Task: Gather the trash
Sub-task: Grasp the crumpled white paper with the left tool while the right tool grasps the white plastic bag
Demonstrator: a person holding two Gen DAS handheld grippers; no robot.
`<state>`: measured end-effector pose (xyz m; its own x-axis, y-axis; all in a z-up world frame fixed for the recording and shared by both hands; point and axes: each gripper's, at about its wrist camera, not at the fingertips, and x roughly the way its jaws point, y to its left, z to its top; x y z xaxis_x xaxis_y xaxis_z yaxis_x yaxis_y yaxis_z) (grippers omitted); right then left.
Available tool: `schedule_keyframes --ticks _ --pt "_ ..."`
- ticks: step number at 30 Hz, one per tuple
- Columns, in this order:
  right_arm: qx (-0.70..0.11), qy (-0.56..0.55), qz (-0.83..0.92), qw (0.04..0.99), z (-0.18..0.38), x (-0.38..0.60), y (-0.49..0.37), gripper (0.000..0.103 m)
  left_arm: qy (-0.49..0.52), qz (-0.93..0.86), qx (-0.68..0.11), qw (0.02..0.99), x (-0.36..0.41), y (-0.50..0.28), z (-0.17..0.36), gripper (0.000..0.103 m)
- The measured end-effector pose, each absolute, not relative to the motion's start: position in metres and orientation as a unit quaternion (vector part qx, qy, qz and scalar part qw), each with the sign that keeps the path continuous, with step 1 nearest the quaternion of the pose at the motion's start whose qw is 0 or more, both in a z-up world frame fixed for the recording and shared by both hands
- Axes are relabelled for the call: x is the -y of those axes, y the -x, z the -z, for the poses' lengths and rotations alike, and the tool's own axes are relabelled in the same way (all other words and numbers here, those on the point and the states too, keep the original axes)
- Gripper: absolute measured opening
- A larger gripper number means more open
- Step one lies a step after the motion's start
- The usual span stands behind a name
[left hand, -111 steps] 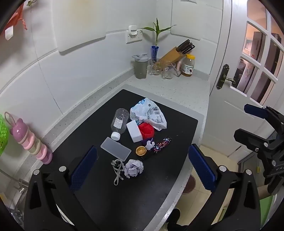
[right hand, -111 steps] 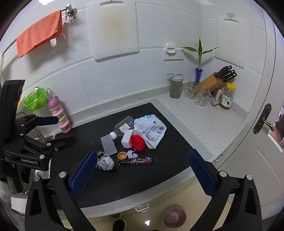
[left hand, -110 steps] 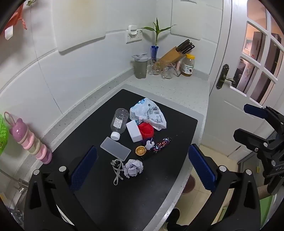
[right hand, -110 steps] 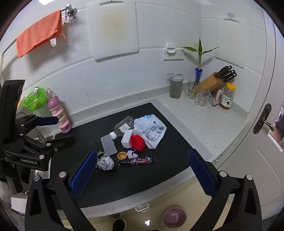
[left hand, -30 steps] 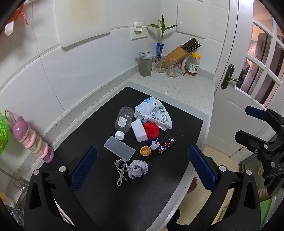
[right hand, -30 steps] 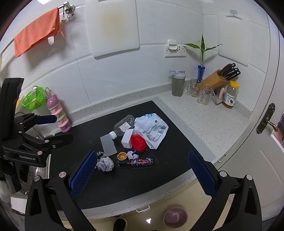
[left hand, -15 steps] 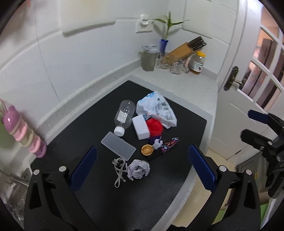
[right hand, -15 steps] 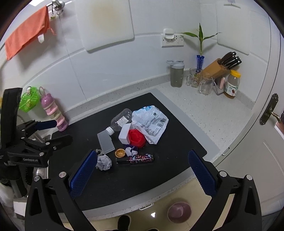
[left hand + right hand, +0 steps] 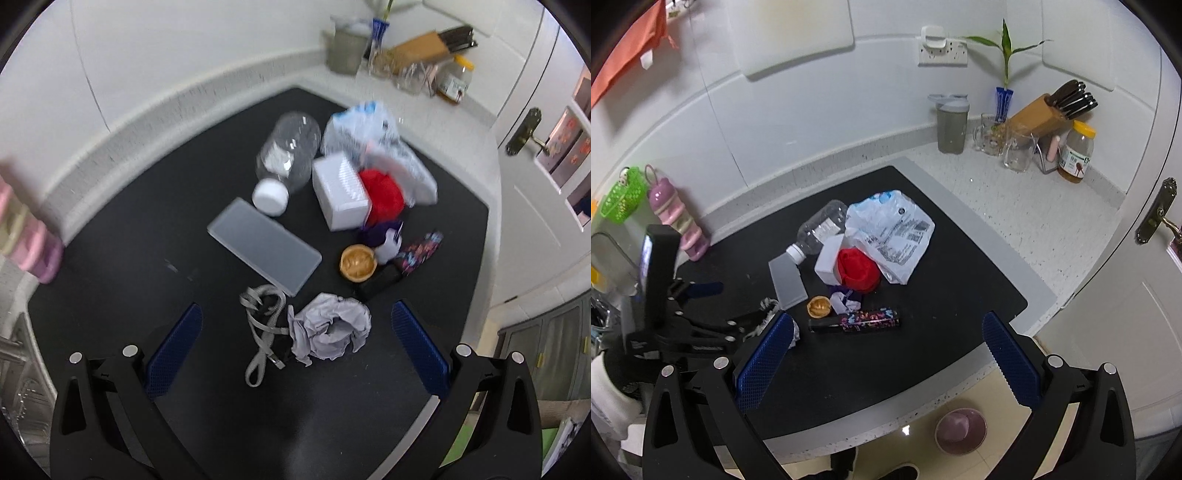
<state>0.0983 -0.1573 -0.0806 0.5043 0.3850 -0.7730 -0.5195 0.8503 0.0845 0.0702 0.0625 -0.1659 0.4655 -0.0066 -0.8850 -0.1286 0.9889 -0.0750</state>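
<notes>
A pile of trash lies on the black mat (image 9: 110, 266). In the left wrist view my left gripper (image 9: 295, 350) is open, low over the mat, with a crumpled grey paper ball (image 9: 330, 326) and a grey strap (image 9: 264, 325) between its fingers, untouched. Beyond lie a frosted lid (image 9: 264, 245), a clear bottle (image 9: 288, 158), a white box (image 9: 341, 190), a red piece (image 9: 382, 195), a plastic bag (image 9: 376, 147), a brown shell (image 9: 358, 262) and a patterned tube (image 9: 419, 253). My right gripper (image 9: 886, 354) hangs open over the mat's front edge, nearest the patterned tube (image 9: 870, 319). It sees the left gripper (image 9: 735, 304) at the left.
A knife block (image 9: 1043, 114), jar (image 9: 1075, 151), glasses (image 9: 1015, 155) and shaker bottle (image 9: 951, 123) stand at the back right corner. A pink stacked container (image 9: 677, 218) and green basket (image 9: 622, 199) are at the left. A door handle (image 9: 1156, 210) is right; a pink bowl (image 9: 960, 430) sits on the floor.
My left gripper has dropped down and forward to the near end of the pile, bringing the paper ball between its open fingers. The right gripper has come slightly closer to the mat.
</notes>
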Motion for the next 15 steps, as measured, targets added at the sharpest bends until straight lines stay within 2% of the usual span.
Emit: schedule_keyframes --ticks 4,6,7,9,11,15 --pt "-0.437 0.085 -0.26 0.857 0.091 0.156 -0.103 0.098 0.065 -0.031 -0.536 0.841 -0.058 -0.078 0.193 0.099" --pt "-0.442 0.087 -0.257 0.855 0.095 0.156 -0.104 0.098 0.067 -0.024 -0.543 0.837 -0.056 -0.081 0.202 0.088" --pt "-0.444 0.088 -0.256 0.854 0.097 0.157 -0.105 0.098 0.068 -0.02 -0.547 0.834 -0.055 -0.082 0.206 0.078" --pt "-0.446 0.088 -0.255 0.854 0.1 0.158 -0.106 0.098 0.078 -0.009 -0.548 0.833 -0.055 -0.082 0.212 0.076" --pt "-0.448 0.087 -0.254 0.853 0.102 0.159 -0.107 0.098 0.08 -0.003 -0.554 0.829 -0.053 -0.084 0.218 0.061" --pt "-0.451 0.085 -0.256 0.851 0.105 0.159 -0.109 0.098 0.082 0.005 -0.549 0.832 -0.053 -0.082 0.218 0.054"
